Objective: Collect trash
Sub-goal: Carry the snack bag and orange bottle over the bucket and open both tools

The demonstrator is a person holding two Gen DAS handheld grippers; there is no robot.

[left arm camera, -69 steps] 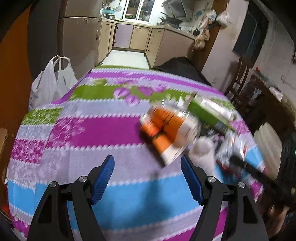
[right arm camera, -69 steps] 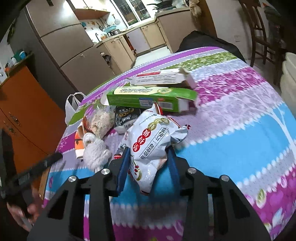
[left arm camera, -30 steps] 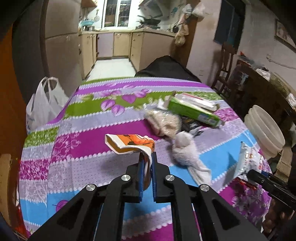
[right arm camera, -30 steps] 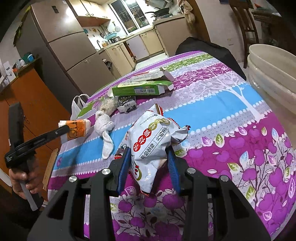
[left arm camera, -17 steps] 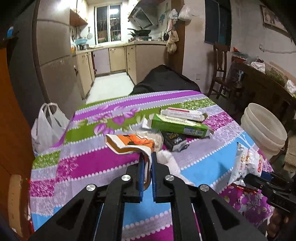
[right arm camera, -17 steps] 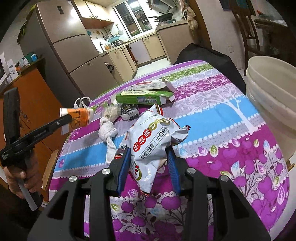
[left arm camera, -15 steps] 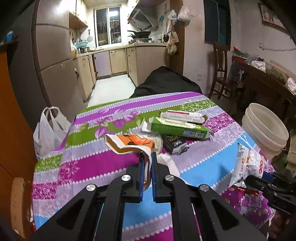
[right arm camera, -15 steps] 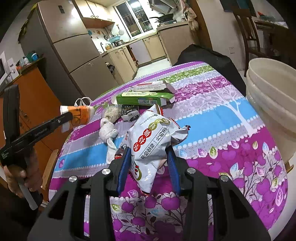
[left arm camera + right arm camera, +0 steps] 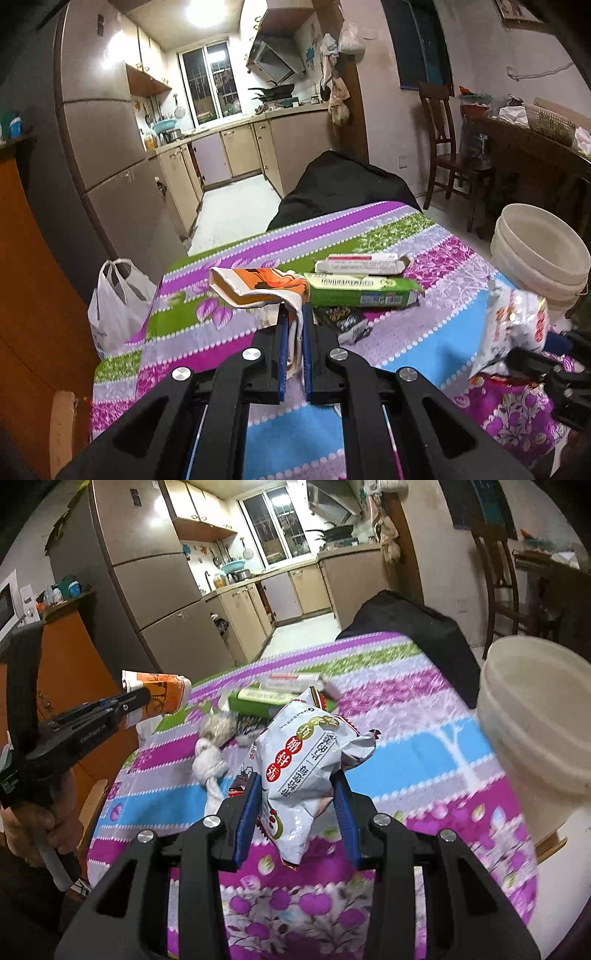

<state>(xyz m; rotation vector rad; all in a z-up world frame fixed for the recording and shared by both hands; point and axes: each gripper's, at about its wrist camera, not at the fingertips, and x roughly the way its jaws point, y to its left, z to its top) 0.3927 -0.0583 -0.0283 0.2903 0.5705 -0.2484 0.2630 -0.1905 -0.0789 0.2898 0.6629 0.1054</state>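
Left claw [image 9: 291, 328] pinches orange carton [image 9: 258, 286], right claw [image 9: 297, 801] grips snack bag [image 9: 306, 753] beside white bucket [image 9: 532, 720].

We find little legible text in either view. The white snack bag [image 9: 306, 753] clamped in the right gripper [image 9: 297, 808] carries large Chinese characters in red and yellow-green roundels, plus black characters on a white panel; they appear upside down and we cannot read them with certainty. The body of the left gripper [image 9: 138, 701] bears small white lettering, too blurred to read. The green carton [image 9: 360, 288] near the table's far edge shows a white printed band and a blue label, neither legible. The white carton [image 9: 360, 263] behind it carries a red stripe and fine print, also unreadable.
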